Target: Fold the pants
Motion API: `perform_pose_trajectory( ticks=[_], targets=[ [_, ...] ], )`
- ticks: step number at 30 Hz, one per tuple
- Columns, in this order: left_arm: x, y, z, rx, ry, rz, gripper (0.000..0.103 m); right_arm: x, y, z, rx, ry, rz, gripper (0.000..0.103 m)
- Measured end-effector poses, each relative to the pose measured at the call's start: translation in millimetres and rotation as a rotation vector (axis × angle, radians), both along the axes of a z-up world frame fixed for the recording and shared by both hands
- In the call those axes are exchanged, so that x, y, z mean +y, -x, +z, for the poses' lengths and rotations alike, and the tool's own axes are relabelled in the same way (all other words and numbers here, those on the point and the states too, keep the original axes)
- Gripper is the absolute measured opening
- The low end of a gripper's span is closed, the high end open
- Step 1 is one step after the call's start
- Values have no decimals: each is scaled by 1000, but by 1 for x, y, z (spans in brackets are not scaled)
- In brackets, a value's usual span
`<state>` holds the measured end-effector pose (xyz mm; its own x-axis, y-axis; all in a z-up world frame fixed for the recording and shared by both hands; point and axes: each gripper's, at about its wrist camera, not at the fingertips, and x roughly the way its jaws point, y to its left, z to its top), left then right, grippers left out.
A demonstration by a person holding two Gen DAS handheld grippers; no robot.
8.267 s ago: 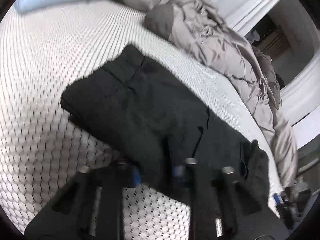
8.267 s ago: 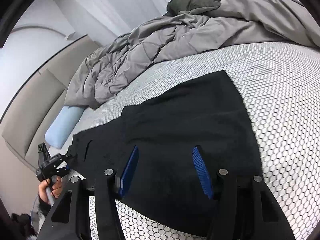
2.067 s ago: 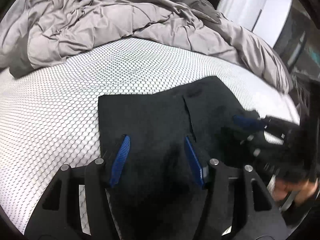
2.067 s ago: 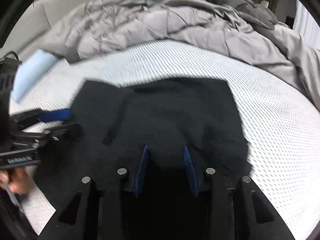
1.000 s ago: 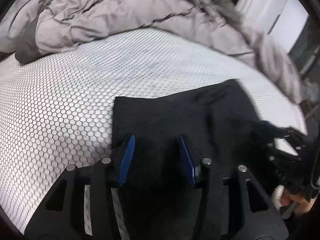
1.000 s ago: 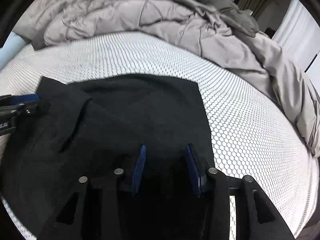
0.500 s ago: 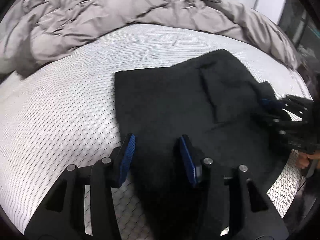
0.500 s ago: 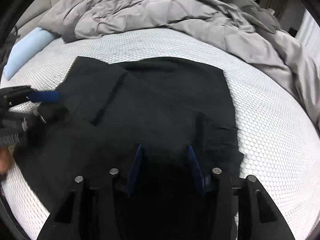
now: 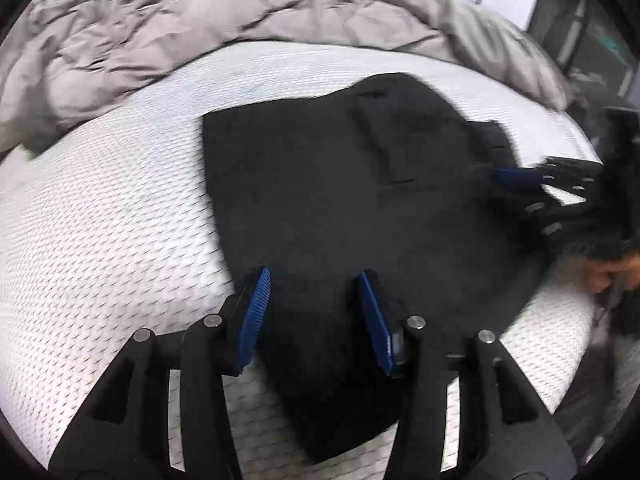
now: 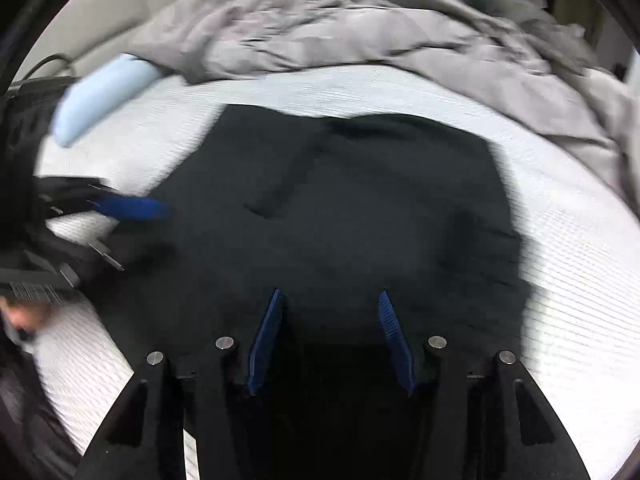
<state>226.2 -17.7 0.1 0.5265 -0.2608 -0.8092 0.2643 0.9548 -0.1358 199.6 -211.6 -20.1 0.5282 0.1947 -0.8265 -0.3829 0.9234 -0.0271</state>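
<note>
- Black cloth fills both views: the pants (image 9: 360, 208) lie on the white mattress (image 9: 100, 220) in a compact, roughly square bundle, so we judge the main folds are in.
- What we think is left: one more fold to halve the bundle, or just a squaring-up. The edge nearest the right gripper looks ragged and uneven.
- Our left gripper (image 9: 314, 312) hovers over the near left corner of the pants, its jaws partly apart. Cloth shows between the blue pads (image 9: 254, 316), but they do not press on it.
- Our right gripper (image 10: 330, 340) sits over the near right part of the bundle, also half parted. The space between its pads (image 10: 394, 336) is dark; we see no pinch, so it looks free.
- Each view catches the other gripper coming in from the side, low by the bundle's near edge, blurred.
- Edges: the left edge of the pants runs straight and clean in the left view; the far edge has a small step where layers overlap.
- Room: bare mattress lies open to the left and beyond the pants. The grey duvet (image 9: 200, 28) is heaped along the far side, well apart, and a pale blue pillow (image 10: 100, 96) sits far left.
- The near mattress edge is close under us, so a fold away from us has the most space.
</note>
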Motion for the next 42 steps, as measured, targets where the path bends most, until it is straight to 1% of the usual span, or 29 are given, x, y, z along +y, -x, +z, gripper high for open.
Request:
perform_pose_trajectory(
  ticks=[1,2,3,4,5,6,7,9,10,11,13,15,16,17,18,19,20,21,23,25,27,28,30,32,35,37,39,42],
  targets=[
    [4,2,2,2,10,21,44,-9,3,2,4,-40,-4,43],
    [5,4,7,1,7,49,44,-14,6,4,-10,-61,-16,43],
    [3,7,14,-12,4,62,44,-11,10,8,-31,-50,-27,43],
    [-2,12,19,-31,13,54,44,-5,12,11,-46,-27,-33,43],
    [-10,18,25,-58,34,21,44,4,16,15,-58,-25,-14,45],
    [-18,24,29,-77,48,-13,45,14,21,18,-61,-54,23,45],
    [-31,30,29,-85,56,-70,47,24,26,22,-60,-83,58,45],
    [-52,30,18,-47,33,-146,48,43,26,16,-30,-100,111,45],
    [-60,30,7,-20,-15,-167,47,51,25,9,-5,-80,136,45],
    [-63,29,1,-21,-51,-173,47,55,24,2,2,-36,152,46],
    [-60,38,0,-55,-84,-204,48,47,30,-5,-17,49,155,45],
    [-49,44,2,-55,-77,-208,49,22,36,-1,-38,85,105,45],
    [-40,46,2,-52,-58,-199,49,11,38,1,-39,68,96,42],
    [-36,44,1,-47,-34,-190,50,-7,43,5,-46,28,83,37],
    [-28,46,-1,-41,-10,-177,50,-19,46,8,-61,36,51,38],
    [-26,47,-1,-36,-5,-164,50,-25,48,9,-62,28,33,40],
    [-23,51,-1,-37,-3,-150,50,-32,48,10,-60,-5,13,50],
    [-21,52,4,-35,8,-136,50,-39,46,11,-46,-53,10,53],
    [-9,57,14,-49,46,-92,50,-53,44,17,-21,-157,14,53],
    [7,57,24,-73,88,-1,51,-81,39,26,-7,-321,-56,53],
    [25,49,20,-40,155,93,51,-101,31,26,36,-458,-115,53],
    [35,43,13,-6,198,145,51,-105,28,24,50,-496,-125,53],
    [44,33,3,41,233,207,51,-108,19,18,88,-578,-119,49],
    [49,29,-6,74,260,216,51,-103,10,14,111,-586,-102,49],
    [46,29,-7,67,225,204,51,-86,7,13,125,-543,-84,49],
    [42,32,-5,56,201,188,51,-79,11,17,116,-524,-72,48],
    [40,31,-4,52,193,181,51,-77,17,20,106,-503,-64,48],
    [44,37,-6,56,193,182,51,-77,15,17,116,-541,-52,48]
  ],
)
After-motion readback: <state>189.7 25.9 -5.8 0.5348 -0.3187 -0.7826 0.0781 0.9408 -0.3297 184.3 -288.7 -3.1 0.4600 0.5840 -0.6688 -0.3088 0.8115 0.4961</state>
